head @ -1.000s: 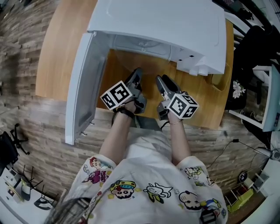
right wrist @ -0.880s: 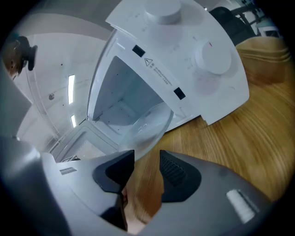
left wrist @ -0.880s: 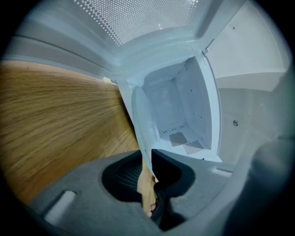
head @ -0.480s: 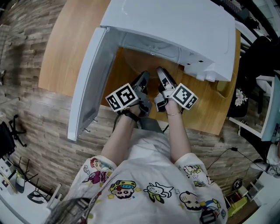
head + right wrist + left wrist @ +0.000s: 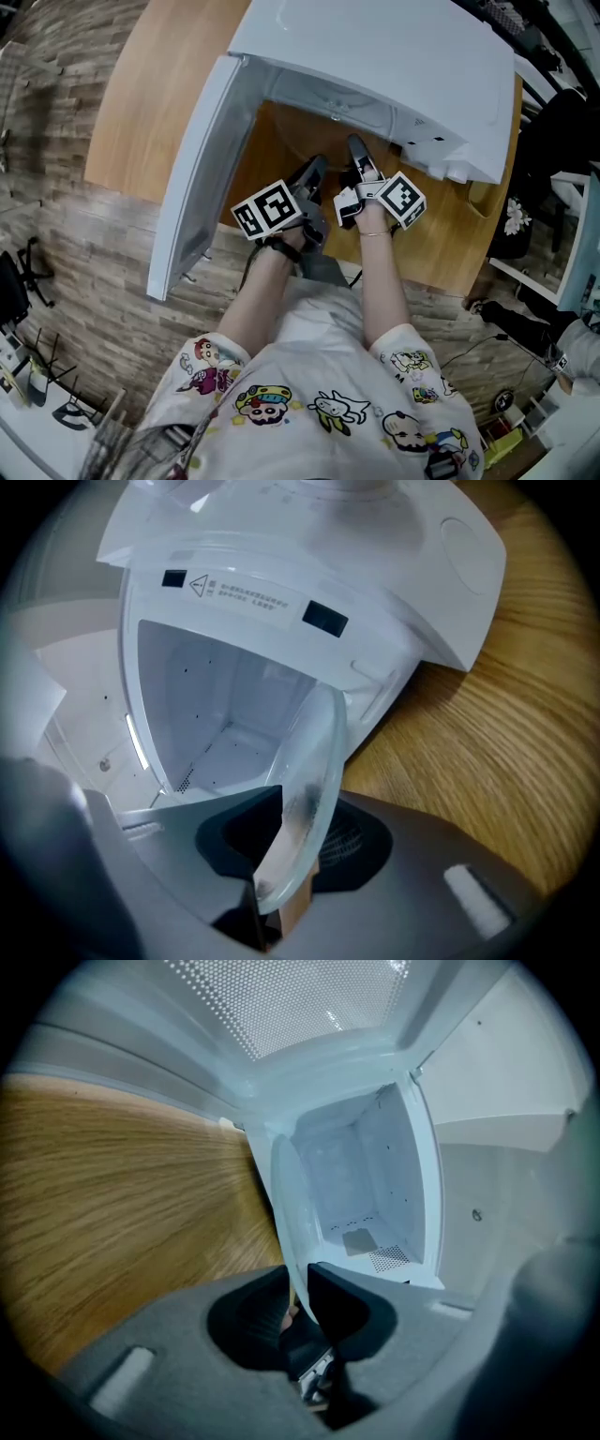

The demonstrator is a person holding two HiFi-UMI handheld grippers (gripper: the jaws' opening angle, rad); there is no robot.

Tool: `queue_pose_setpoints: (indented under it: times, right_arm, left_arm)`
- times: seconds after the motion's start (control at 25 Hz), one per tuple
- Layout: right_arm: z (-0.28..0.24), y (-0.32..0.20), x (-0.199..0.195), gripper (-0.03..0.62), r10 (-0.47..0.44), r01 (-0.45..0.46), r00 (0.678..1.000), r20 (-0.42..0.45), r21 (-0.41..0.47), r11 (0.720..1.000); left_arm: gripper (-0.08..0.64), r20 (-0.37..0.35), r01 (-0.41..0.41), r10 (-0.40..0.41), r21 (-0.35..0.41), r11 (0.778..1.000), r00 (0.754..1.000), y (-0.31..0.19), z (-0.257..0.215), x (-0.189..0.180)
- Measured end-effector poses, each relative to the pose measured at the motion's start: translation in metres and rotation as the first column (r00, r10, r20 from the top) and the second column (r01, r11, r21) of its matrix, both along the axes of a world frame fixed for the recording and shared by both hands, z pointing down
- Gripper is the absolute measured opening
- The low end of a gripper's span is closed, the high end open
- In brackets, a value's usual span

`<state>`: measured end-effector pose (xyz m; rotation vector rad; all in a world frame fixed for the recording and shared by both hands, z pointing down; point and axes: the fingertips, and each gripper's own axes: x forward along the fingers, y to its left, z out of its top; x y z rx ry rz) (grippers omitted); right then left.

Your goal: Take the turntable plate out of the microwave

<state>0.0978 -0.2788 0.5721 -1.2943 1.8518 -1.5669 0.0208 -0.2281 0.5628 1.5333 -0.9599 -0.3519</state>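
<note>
Head view: white microwave [image 5: 375, 47] on wooden worktop [image 5: 150, 94], door [image 5: 197, 178] swung fully open to the left. Both tools reach into cavity mouth side by side, tips just under top front edge of the oven, which overhangs them.

L tool [image 5: 300, 1288]: narrow, pads clamped on rim of turntable plate [image 5: 286, 1204], seen edge-on in left gripper view. Open door runs close along its outer side w/ perforated screen [image 5: 291, 997] overhead. Bare white cavity beyond.

R tool [image 5: 300, 827]: jaws closing, plate rim betw. them. One pad looks against the glass, other side not clearly pressing. Warning label strip [image 5: 239, 591] above the opening. Microwave's front corner and worktop to the right of the jaws.

Plate: clear glass, at cavity mouth, spanning betw. the 2 tools. Hard to see from above, so can't tell how far out it is.

Obstructions: door on L side, cavity side wall and control-panel end [image 5: 450, 159] near R tool, top edge above both. Nothing else on worktop near the opening.

Surroundings: plank-pattern floor, chair base [image 5: 23, 281] far L, cable [image 5: 469, 347] on floor at R, racks and clutter along R edge. Person's cartoon-print shirt [image 5: 309, 403] at bottom.
</note>
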Motion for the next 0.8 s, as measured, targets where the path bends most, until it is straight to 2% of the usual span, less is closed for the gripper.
queue_pose_setpoints:
  times: [0.28, 0.4, 0.52, 0.72, 0.8]
  right_arm:
    - [-0.006, -0.003, 0.001, 0.066, 0.034, -0.036, 0.991, 0.128, 0.013, 0.999]
    - [-0.005, -0.003, 0.002, 0.060, 0.042, -0.043, 0.988, 0.151, 0.000, 0.999]
    - [-0.006, -0.003, -0.001, 0.058, 0.040, -0.042, 0.985, 0.167, 0.006, 0.999]
    - [-0.006, -0.003, -0.003, 0.057, 0.043, -0.045, 0.984, 0.171, 0.009, 0.999]
    - [-0.003, -0.001, -0.001, 0.057, 0.048, -0.049, 0.985, 0.164, 0.001, 0.999]
  left_arm:
    - [0.082, 0.005, -0.012, 0.012, 0.021, 1.000, 1.000, -0.002, 0.000, -0.001]
    - [0.151, -0.006, 0.011, -0.010, 0.049, 0.999, 1.000, -0.009, -0.003, -0.008]
    - [0.193, -0.062, 0.069, -0.066, 0.042, 0.997, 0.996, -0.023, 0.001, -0.019]
    - [0.191, -0.086, 0.123, -0.119, 0.036, 0.992, 0.989, -0.050, 0.005, -0.034]
    - [0.145, -0.073, 0.123, -0.120, 0.034, 0.992, 0.990, -0.056, 0.006, -0.036]
